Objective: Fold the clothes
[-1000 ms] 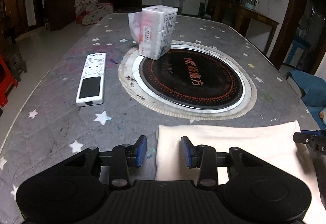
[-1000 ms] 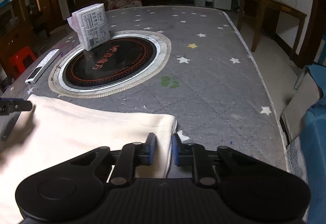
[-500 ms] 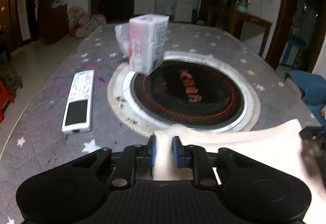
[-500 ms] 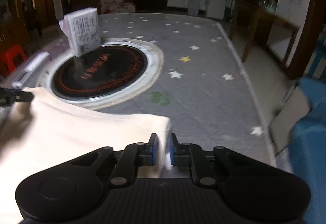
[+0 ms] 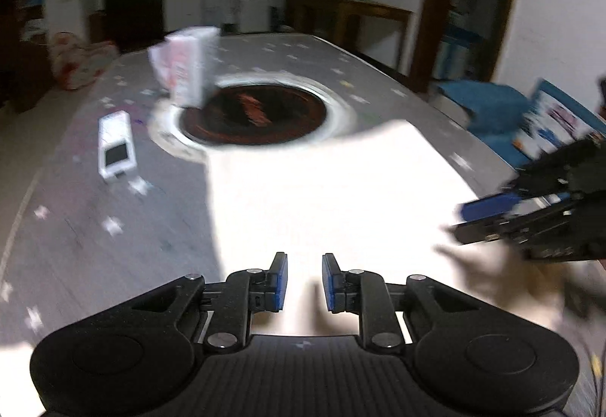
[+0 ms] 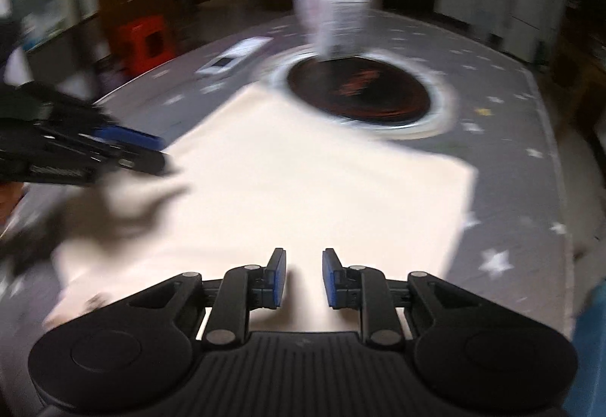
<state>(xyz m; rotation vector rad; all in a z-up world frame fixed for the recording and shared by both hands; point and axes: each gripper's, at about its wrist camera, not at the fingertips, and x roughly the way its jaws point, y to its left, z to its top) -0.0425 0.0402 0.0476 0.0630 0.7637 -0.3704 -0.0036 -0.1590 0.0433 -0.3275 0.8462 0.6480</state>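
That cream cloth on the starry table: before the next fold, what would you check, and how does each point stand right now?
1. Left gripper free of cloth: ok, jaws apart with nothing between them.
2. Right gripper free of cloth: ok, jaws apart and empty.
3. Cream cloth lying flat: ok as far as the blur allows; no bunching shows.
4. Near edge of the cloth aligned: cannot tell, hidden under the grippers.
5. Remote and tissue pack clear of the cloth: ok, both sit apart from it.
6. Cloth off the round cooktop: cannot tell, its far edge lies right at the rim.

Left tool [image 5: 304, 282], fingers parted, above cream cloth [image 5: 325, 189]; right tool [image 5: 488, 218] at cloth's right edge.
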